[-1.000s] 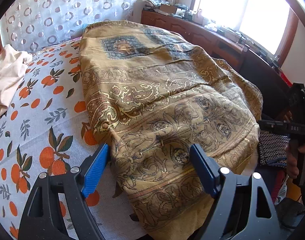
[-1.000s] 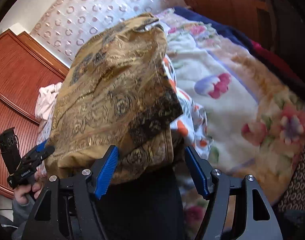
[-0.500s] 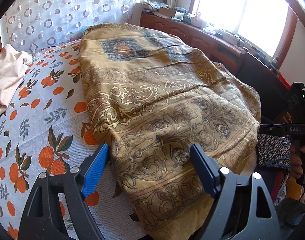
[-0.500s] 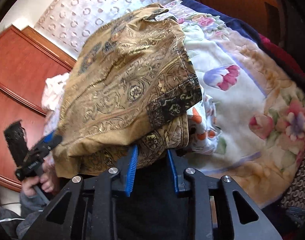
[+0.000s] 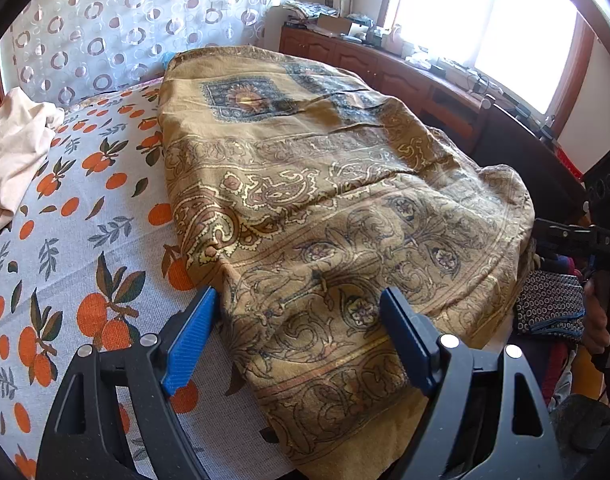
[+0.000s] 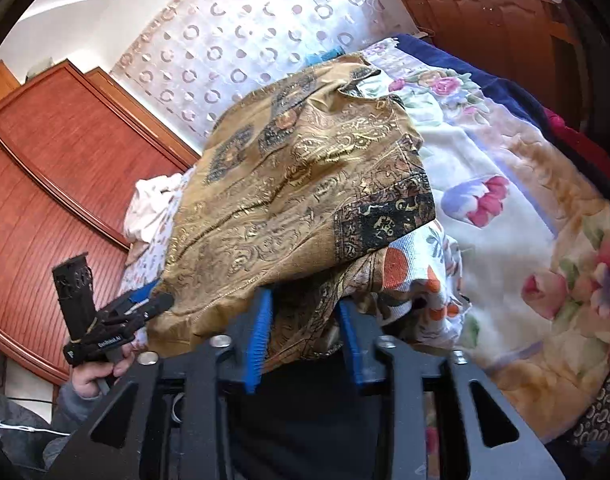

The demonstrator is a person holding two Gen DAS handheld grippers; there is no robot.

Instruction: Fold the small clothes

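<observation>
one ochre patterned cloth (image 5: 325,208) spread, one cream garment (image 5: 13,152), two tools.

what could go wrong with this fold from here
The right gripper has the mustard paisley cloth's lower edge between its fingers, which just reopened partway; the edge could slip free. The orange-print sheet is bunched close by and could get pinched too. The left gripper only straddles the cloth with open fingers, so nothing anchors that end.
</observation>
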